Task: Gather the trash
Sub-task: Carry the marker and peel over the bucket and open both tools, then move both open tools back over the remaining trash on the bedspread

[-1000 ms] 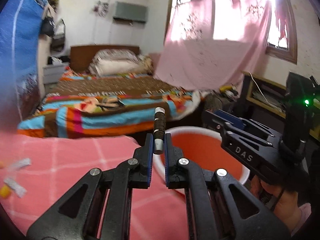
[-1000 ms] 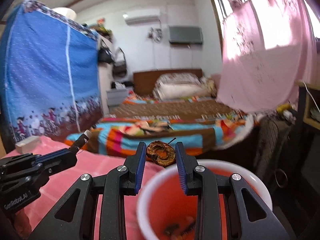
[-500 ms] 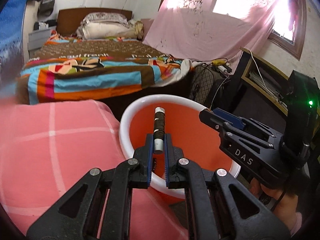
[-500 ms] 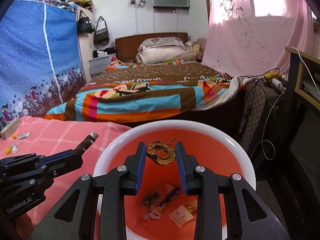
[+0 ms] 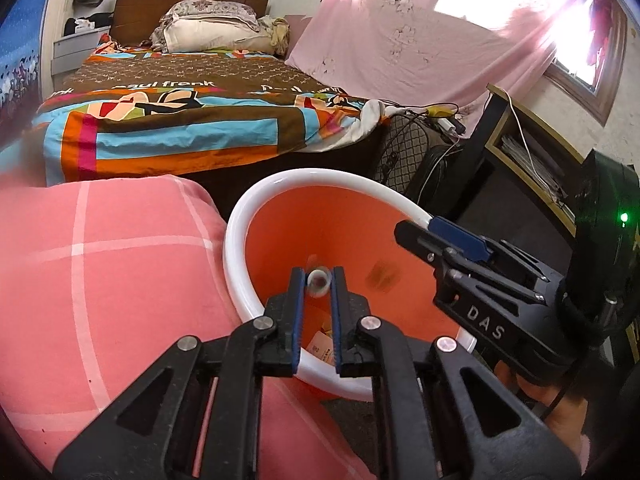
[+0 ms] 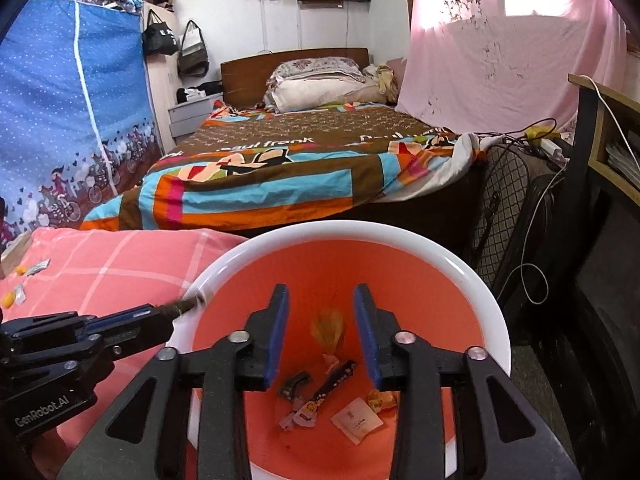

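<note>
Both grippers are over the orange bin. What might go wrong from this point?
The left gripper, jaws just opening, has the brown stick between them right over the white bin rim; it may bounce onto the pink cloth. The right gripper has also just been opening, nothing gripped; little risk there.

Black left gripper [image 5: 318, 280], blue pads [image 5: 297, 312], silver screws.

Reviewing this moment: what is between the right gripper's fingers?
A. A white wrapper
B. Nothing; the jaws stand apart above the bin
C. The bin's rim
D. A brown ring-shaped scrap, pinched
B: the right gripper has just been opening, with no piece gripped between its blue pads, above the orange bin with litter at its bottom.
</note>
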Demonstrator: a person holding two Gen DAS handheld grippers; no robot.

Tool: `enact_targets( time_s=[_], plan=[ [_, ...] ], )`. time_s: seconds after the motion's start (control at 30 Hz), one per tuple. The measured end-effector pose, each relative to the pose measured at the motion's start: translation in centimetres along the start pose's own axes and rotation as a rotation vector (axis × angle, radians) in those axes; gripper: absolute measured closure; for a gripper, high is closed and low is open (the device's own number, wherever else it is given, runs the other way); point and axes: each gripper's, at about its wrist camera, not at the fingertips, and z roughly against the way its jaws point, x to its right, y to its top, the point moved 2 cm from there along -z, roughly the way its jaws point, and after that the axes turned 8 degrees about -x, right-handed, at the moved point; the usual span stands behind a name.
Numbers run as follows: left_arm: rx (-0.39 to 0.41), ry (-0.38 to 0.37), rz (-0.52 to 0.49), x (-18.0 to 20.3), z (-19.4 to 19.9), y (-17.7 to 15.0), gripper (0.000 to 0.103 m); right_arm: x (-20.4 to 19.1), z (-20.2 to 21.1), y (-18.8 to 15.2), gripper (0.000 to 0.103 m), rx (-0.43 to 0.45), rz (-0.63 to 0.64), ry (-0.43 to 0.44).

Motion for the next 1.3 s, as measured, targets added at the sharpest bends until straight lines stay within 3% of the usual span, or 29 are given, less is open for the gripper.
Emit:
enact_targets(
  time_s=[0.47, 0.53, 0.6, 0.73, 0.83, 0.9, 1.0, 1.2, 1.3],
  plan=[
    [0.039, 0.01, 0.067, -1.7, 1.1, 0.5, 0.063, 0.1, 0.2, 0.3, 0.056, 0.014, -0.018, -0.008],
    [0.057, 0.02, 0.079, -2.2, 1.7, 0.5, 0.059, -0.1, 0.5, 0.5, 0.051, 0.028, -0.017, -0.005],
    [0.073, 0.031, 0.087, -2.7, 2.2, 0.5, 0.054, -0.5, 0.9, 0.9, 0.033, 0.052, -0.014, 0.0],
    [0.13, 0.077, 0.102, -4.0, 4.1, 0.6, 0.045, -1.5, 1.6, 1.5, 0.03, 0.086, -0.006, 0.016],
    [0.173, 0.109, 0.114, -4.9, 5.5, 0.5, 0.034, -2.3, 2.0, 2.0, 0.026, 0.109, -0.004, 0.029],
    [0.217, 0.137, 0.127, -5.7, 6.9, 0.4, 0.017, -3.2, 2.4, 2.3, 0.021, 0.134, -0.001, 0.043],
    [0.301, 0.192, 0.151, -7.0, 9.2, 0.0, 0.0, -4.6, 3.1, 2.8, 0.017, 0.178, 0.012, 0.064],
    [0.431, 0.305, 0.175, -9.3, 13.2, -0.8, 0.0, -7.1, 4.7, 3.3, 0.0, 0.277, 0.034, 0.116],
    [0.474, 0.347, 0.189, -10.3, 14.9, -1.4, 0.0, -8.5, 5.6, 3.5, 0.0, 0.339, 0.035, 0.156]
  ],
)
